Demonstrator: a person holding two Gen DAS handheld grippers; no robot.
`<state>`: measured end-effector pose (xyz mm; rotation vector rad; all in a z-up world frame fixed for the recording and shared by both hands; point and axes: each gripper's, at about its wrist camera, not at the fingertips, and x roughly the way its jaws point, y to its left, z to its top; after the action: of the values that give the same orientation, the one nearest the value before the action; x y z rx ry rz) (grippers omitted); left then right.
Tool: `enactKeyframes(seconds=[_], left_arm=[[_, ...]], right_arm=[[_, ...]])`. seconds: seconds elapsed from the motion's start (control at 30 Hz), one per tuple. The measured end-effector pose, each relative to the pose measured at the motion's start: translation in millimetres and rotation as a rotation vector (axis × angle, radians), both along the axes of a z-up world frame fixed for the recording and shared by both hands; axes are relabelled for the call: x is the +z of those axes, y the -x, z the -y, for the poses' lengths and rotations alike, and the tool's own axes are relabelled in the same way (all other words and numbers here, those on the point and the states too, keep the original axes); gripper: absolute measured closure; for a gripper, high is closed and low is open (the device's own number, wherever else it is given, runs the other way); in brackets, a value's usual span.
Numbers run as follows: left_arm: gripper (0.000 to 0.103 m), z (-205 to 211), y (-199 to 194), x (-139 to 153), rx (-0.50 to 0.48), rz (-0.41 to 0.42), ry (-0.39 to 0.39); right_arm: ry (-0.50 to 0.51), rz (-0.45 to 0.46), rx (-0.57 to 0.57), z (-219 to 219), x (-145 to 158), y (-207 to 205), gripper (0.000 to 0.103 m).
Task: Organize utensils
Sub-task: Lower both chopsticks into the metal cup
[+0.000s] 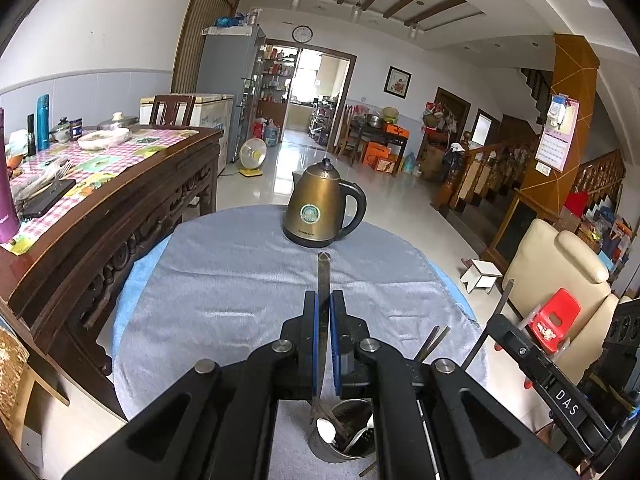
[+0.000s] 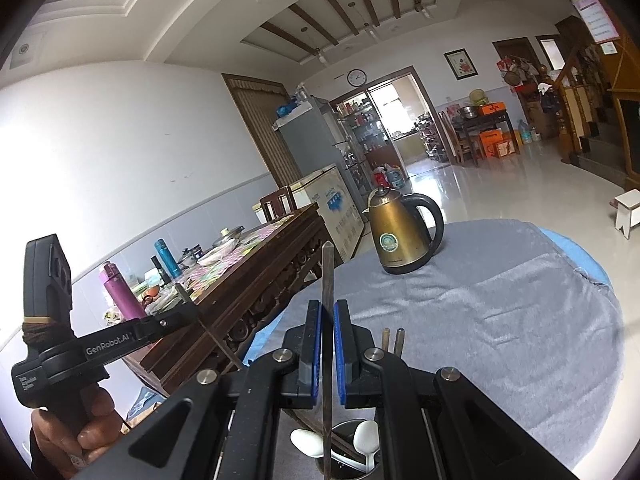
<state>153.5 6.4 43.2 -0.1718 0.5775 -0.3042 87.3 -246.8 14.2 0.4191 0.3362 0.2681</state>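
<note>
My left gripper [image 1: 323, 300] is shut on a dark chopstick [image 1: 323, 276] that stands upright, its lower end over a metal utensil cup [image 1: 345, 440] with white spoons [image 1: 326, 429]. My right gripper [image 2: 327, 308] is shut on another dark chopstick [image 2: 327, 272], also upright, reaching down into the same cup [image 2: 352, 452] with white spoons [image 2: 306, 442] in it. Two more chopstick ends [image 2: 393, 340] stick up beside the right fingers. The left gripper body [image 2: 80, 352] shows at the left of the right wrist view; the right one [image 1: 560, 384] shows in the left wrist view.
A brass kettle [image 1: 322, 210] stands at the far side of the round table with the grey cloth [image 1: 224, 280]. A dark wooden sideboard [image 1: 120, 216] with dishes stands to the left. A cream armchair [image 1: 560, 272] and red child's chair [image 1: 554, 318] are on the right.
</note>
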Motion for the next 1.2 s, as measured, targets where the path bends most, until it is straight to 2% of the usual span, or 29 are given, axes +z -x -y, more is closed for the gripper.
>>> enactKeyframes(seconds=[0.53,0.83,1.0,1.2], left_arm=[[0.097,6.1,-0.8,-17.5,-0.061,-0.032,0.032],[0.097,6.9,1.7,-18.3,-0.059,-0.035,0.04],[0.097,-1.4,1.5,-12.4,-0.046,-0.019,0.052],[0.097,-13.3,6.0,7.8,-0.028,0.028,0.078]], right_arm=[[-0.019,-0.005,-0.04,4.0,-7.3,-0.9,0.096],[-0.006,-0.002,-0.073,4.4,-8.4,-3.0,0.096],[0.01,0.004,-0.089,3.4,-8.2,-5.7,0.096],[0.015,0.049,-0.095,1.3,5.5,-5.7,0.096]])
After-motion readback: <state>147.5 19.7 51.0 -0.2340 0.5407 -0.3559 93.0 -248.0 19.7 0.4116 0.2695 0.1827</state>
